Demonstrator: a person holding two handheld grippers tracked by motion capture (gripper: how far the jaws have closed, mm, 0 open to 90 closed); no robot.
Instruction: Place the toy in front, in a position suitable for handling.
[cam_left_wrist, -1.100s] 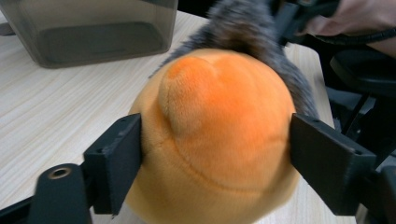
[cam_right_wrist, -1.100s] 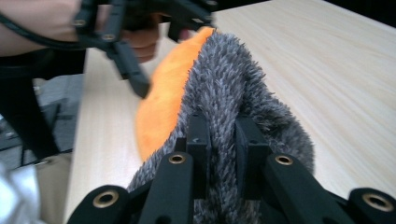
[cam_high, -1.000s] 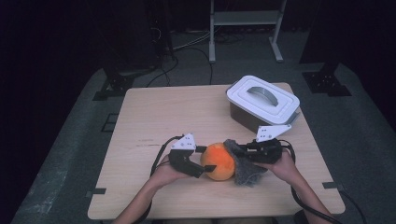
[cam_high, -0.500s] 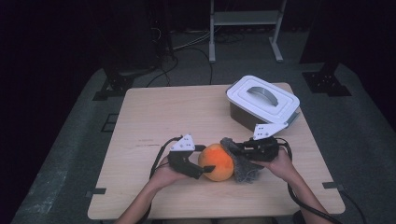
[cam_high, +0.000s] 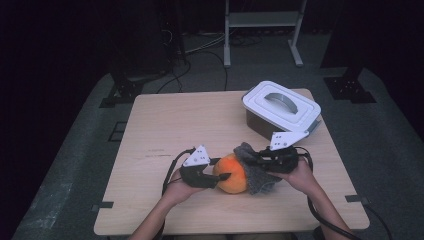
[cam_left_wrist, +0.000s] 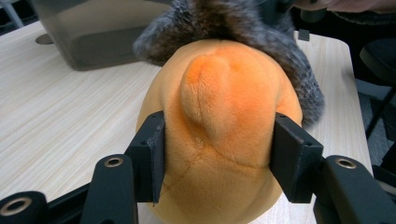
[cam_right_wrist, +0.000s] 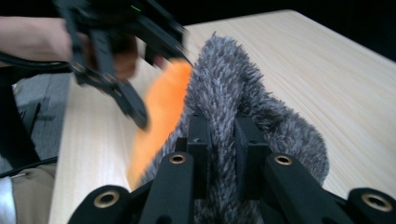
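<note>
An orange plush toy (cam_high: 232, 173) with a grey furry part (cam_high: 255, 167) lies on the wooden table near its front middle. My left gripper (cam_high: 223, 169) comes in from the left and is shut on the orange body (cam_left_wrist: 219, 140), one jaw pressed into each side. My right gripper (cam_high: 250, 158) comes in from the right and is shut on the grey fur (cam_right_wrist: 224, 140), which bunches up between its jaws. In the right gripper view the left gripper (cam_right_wrist: 126, 88) and the hand holding it appear beyond the toy.
A grey bin with a white handled lid (cam_high: 281, 106) stands at the table's back right, just behind the right gripper. The table's left and back-left surface (cam_high: 165, 130) is bare wood. Dark floor, cables and stand legs lie beyond the table.
The right hand and its gripper have shifted slightly, tugging at the grey fur. The left gripper stays clamped on the orange body in the same place.
</note>
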